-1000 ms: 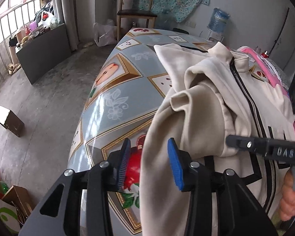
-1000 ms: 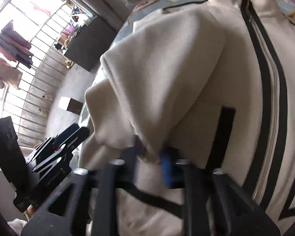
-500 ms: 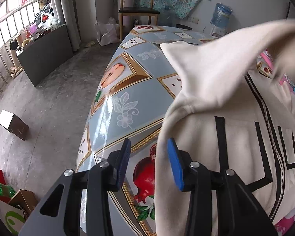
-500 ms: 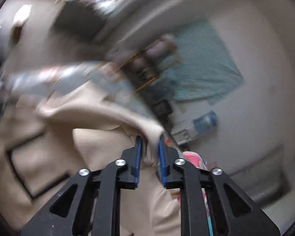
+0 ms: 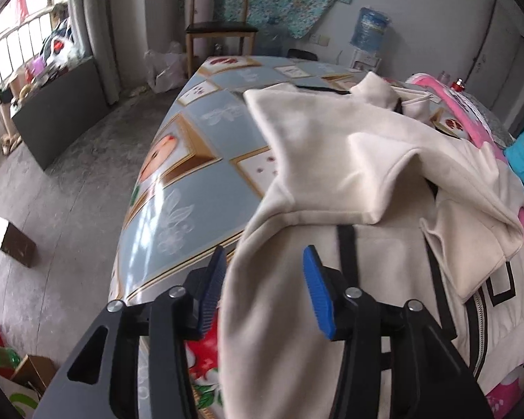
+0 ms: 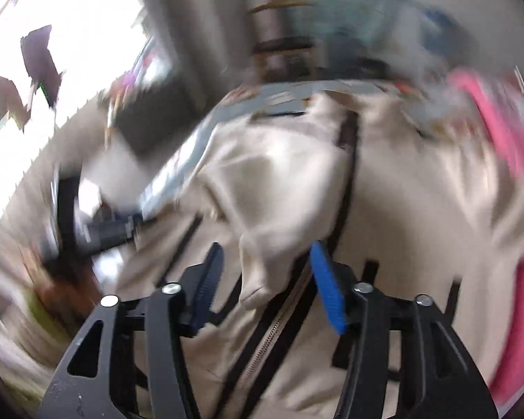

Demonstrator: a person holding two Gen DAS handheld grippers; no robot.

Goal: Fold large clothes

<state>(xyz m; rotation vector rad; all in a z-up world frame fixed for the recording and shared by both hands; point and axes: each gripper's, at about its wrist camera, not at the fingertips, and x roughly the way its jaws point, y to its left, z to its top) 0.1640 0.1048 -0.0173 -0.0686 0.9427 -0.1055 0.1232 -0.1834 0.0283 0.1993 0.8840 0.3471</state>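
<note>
Your cream zip jacket (image 5: 384, 160) is lying on the patterned tablecloth (image 5: 192, 160), one sleeve (image 6: 272, 209) folded across its front. Your left gripper (image 5: 263, 289) is hanging spread over the jacket's edge, having just widened. Your right gripper (image 6: 267, 279) has just been opening, its pads off the sleeve cuff between them.

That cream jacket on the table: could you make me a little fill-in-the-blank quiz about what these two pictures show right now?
1. The cream jacket has trim and a zipper edged in the colour ____.
2. The jacket lies on a table whose cloth shows fruit and ____ pictures.
3. The pads on the left gripper are coloured ____.
4. The right gripper has just been opening; a fold of the jacket's ____ hangs between its jaws.

Missing words: black; flower; blue; sleeve
</note>
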